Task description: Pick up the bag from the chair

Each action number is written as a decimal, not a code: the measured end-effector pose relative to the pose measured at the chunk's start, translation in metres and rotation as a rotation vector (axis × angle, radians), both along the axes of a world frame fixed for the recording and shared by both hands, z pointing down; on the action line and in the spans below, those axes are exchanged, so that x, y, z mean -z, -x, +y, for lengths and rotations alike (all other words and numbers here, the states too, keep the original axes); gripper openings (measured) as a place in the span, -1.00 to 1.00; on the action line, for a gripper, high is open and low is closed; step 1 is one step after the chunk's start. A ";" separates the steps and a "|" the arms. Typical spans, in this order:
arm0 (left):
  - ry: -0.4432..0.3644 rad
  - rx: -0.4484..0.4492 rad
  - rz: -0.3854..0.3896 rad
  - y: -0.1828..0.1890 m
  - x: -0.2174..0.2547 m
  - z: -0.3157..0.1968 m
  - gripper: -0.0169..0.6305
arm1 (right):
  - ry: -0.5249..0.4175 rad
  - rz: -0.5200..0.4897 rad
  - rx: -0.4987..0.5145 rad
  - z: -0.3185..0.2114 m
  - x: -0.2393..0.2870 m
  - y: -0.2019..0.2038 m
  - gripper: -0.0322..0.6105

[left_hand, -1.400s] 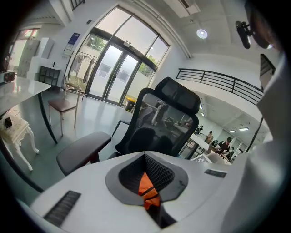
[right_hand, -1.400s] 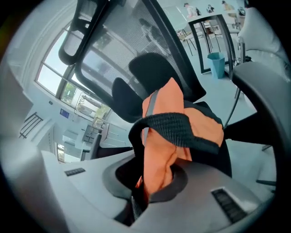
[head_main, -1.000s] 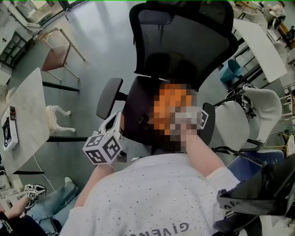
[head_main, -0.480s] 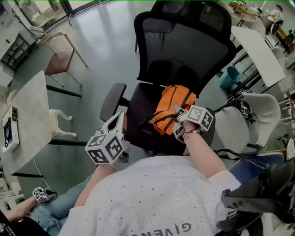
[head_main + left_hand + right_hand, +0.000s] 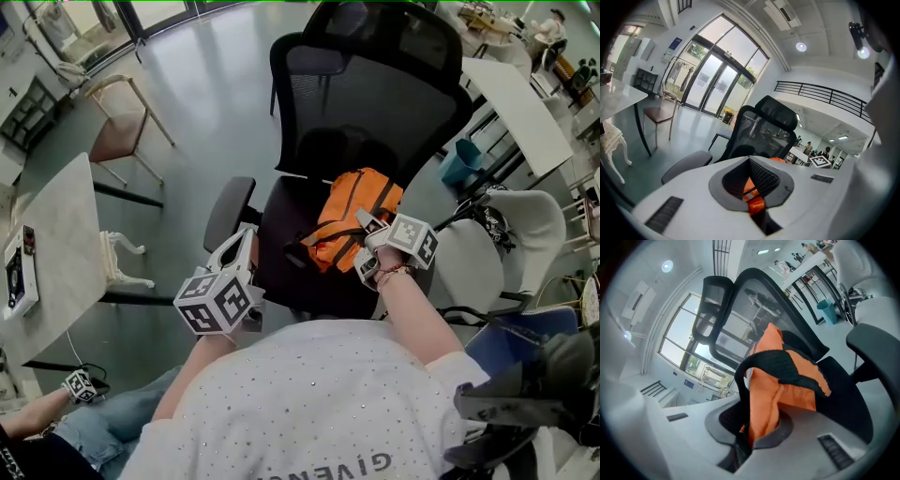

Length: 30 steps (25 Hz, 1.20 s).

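Note:
An orange bag (image 5: 354, 211) with black straps lies on the seat of a black mesh office chair (image 5: 375, 84). My right gripper (image 5: 362, 249) is at the bag's near edge, shut on the orange fabric and a black strap. In the right gripper view the bag (image 5: 787, 380) rises out of the closed jaws (image 5: 757, 427) and hangs over the seat; I cannot tell whether it is free of the seat. My left gripper (image 5: 242, 246) hovers by the left armrest (image 5: 228, 211), apart from the bag. Its jaws (image 5: 752, 197) stand together, with an orange scrap showing in the slot.
A white table (image 5: 52, 244) and a pink-seated chair (image 5: 117, 131) stand to the left. On the right are another white table (image 5: 525, 94), a teal bin (image 5: 466, 159) and a white chair (image 5: 534, 220). Another person's hand with a marker cube (image 5: 80, 384) is at bottom left.
My right gripper has risen, and the bag's near edge has come up with it. The left gripper has hardly moved.

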<state>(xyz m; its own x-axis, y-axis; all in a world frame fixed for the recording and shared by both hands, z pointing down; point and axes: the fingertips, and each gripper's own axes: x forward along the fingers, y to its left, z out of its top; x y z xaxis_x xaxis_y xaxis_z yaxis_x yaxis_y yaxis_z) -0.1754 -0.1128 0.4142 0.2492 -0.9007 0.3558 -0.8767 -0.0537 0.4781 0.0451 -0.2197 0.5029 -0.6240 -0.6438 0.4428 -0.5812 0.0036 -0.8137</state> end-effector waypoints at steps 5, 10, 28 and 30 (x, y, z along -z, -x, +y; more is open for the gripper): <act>-0.005 -0.015 0.008 0.000 0.003 -0.002 -0.93 | -0.049 -0.012 0.009 0.005 0.020 0.002 -0.84; -0.013 -0.033 0.018 -0.004 0.005 -0.003 -0.93 | -0.074 -0.043 0.001 0.012 0.034 0.002 -0.84; -0.057 -0.046 0.044 0.013 0.034 0.015 -0.93 | -0.260 -0.100 -0.019 0.052 0.115 0.012 -0.84; -0.058 -0.058 0.048 0.013 0.036 0.018 -0.93 | -0.281 -0.095 -0.014 0.058 0.122 0.015 -0.84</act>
<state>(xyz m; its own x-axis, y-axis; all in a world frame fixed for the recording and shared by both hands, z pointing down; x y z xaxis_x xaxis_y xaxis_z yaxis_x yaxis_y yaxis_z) -0.1882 -0.0948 0.3782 0.3174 -0.9030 0.2897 -0.8474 -0.1330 0.5140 0.0300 -0.1616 0.3811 -0.6442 -0.7418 0.1862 -0.5040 0.2287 -0.8329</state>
